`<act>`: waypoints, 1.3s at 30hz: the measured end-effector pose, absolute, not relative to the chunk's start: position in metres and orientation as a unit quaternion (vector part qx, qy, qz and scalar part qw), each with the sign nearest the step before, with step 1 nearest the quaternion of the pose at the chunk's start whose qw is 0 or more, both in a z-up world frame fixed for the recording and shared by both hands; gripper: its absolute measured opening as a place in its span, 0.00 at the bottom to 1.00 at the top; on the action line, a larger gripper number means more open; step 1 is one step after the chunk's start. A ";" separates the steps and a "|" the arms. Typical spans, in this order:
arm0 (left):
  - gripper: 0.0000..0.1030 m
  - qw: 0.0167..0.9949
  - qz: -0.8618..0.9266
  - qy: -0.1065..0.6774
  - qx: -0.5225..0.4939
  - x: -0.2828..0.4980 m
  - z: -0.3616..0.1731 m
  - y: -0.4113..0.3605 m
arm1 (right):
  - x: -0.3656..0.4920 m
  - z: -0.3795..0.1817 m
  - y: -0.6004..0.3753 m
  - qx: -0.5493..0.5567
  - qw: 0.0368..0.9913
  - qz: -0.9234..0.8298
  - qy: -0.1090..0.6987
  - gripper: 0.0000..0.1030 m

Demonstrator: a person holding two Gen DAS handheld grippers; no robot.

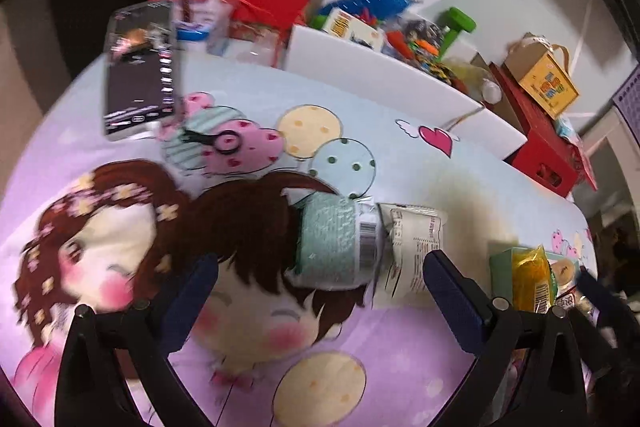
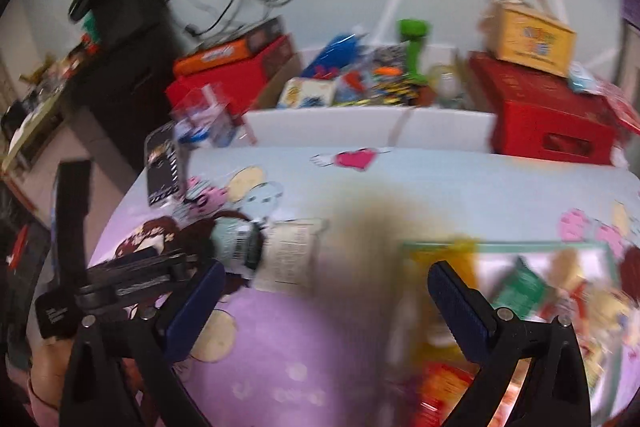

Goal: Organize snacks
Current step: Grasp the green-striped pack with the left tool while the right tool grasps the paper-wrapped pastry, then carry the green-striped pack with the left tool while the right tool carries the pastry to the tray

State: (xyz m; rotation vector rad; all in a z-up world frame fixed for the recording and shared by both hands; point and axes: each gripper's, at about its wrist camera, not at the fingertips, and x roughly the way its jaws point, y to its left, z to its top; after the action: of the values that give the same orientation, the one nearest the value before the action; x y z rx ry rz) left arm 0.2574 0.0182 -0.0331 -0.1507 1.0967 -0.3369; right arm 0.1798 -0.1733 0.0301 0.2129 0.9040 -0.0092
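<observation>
Through my left wrist camera, my left gripper (image 1: 316,291) hangs with its jaws spread wide and nothing between them, low over the desk (image 1: 400,367) with its cartoon-print cloth. Just ahead of it lies the pale green packet (image 1: 332,243), flat on the cloth, and a white packet (image 1: 414,247) printed with small text touches its right end. Beyond the white packet, at the desk's right edge, sits the green tray (image 1: 500,267) with a yellow packet (image 1: 530,281) standing in it. A phone (image 1: 140,67) is propped far behind the green packet. I judge both loose packets light, soft and crinkly, likely slippery film; I would pinch the green one across its narrow middle, not at the sealed end, so it does not fold or slide out. Through my right wrist camera, badly blurred, my right gripper (image 2: 324,301) is also wide open and empty, hovering between the white packet (image 2: 290,257) on its left and the green tray (image 2: 520,247) on its right, where several snacks already lie, too smeared to name. My left gripper (image 2: 160,269) shows beside the green packet (image 2: 236,241).
</observation>
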 end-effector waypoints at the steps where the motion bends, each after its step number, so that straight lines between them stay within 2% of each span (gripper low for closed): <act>1: 0.97 0.833 -0.165 0.524 -0.066 0.262 -0.038 0.016 | 0.186 0.022 -0.167 0.095 0.891 -0.001 0.445 0.93; 2: 0.95 0.830 -0.165 0.529 -0.057 0.266 -0.042 0.013 | 0.192 0.014 -0.162 0.087 0.887 -0.001 0.453 0.89; 6: 0.94 0.824 -0.171 0.539 -0.033 0.277 -0.056 0.006 | 0.206 -0.021 -0.155 0.088 0.871 -0.001 0.483 0.88; 7: 0.91 0.824 -0.173 0.539 -0.030 0.279 -0.058 0.004 | 0.208 -0.027 -0.154 0.088 0.869 0.000 0.486 0.88; 8: 0.82 0.823 -0.177 0.540 -0.025 0.281 -0.061 0.001 | 0.210 -0.032 -0.153 0.086 0.868 0.001 0.489 0.87; 10: 0.73 0.820 -0.180 0.543 -0.012 0.284 -0.066 -0.005 | 0.217 -0.041 -0.149 0.079 0.868 0.003 0.491 0.87; 12: 0.73 0.822 -0.180 0.540 0.005 0.285 -0.068 -0.010 | 0.224 -0.047 -0.147 0.075 0.867 0.005 0.493 0.87; 17: 0.58 0.829 -0.168 0.532 0.014 0.289 -0.068 -0.005 | 0.240 -0.058 -0.134 0.053 0.866 0.010 0.498 0.85; 23: 0.58 0.833 -0.149 0.533 0.001 0.296 -0.071 0.011 | 0.252 -0.069 -0.123 0.026 0.864 0.012 0.503 0.78; 24: 0.58 0.833 -0.147 0.532 0.005 0.296 -0.071 0.010 | 0.254 -0.069 -0.123 0.028 0.863 0.012 0.503 0.75; 25: 0.56 0.834 -0.146 0.532 0.011 0.295 -0.072 0.007 | 0.254 -0.068 -0.123 0.028 0.865 0.011 0.501 0.63; 26: 0.54 0.836 -0.144 0.530 0.019 0.295 -0.072 0.005 | 0.254 -0.067 -0.123 0.029 0.866 0.011 0.499 0.61; 29: 0.50 0.838 -0.145 0.526 0.013 0.293 -0.072 0.005 | 0.250 -0.065 -0.127 0.044 0.865 0.017 0.500 0.59; 39: 0.49 0.839 -0.169 0.515 -0.048 0.246 -0.043 0.004 | 0.189 -0.020 -0.149 0.092 0.875 0.023 0.474 0.54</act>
State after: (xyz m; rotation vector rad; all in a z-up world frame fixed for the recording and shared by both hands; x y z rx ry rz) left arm 0.2456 0.0038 -0.0427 -0.1013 1.0889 -0.3584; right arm 0.1890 -0.1487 -0.0198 0.1921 0.9899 0.0473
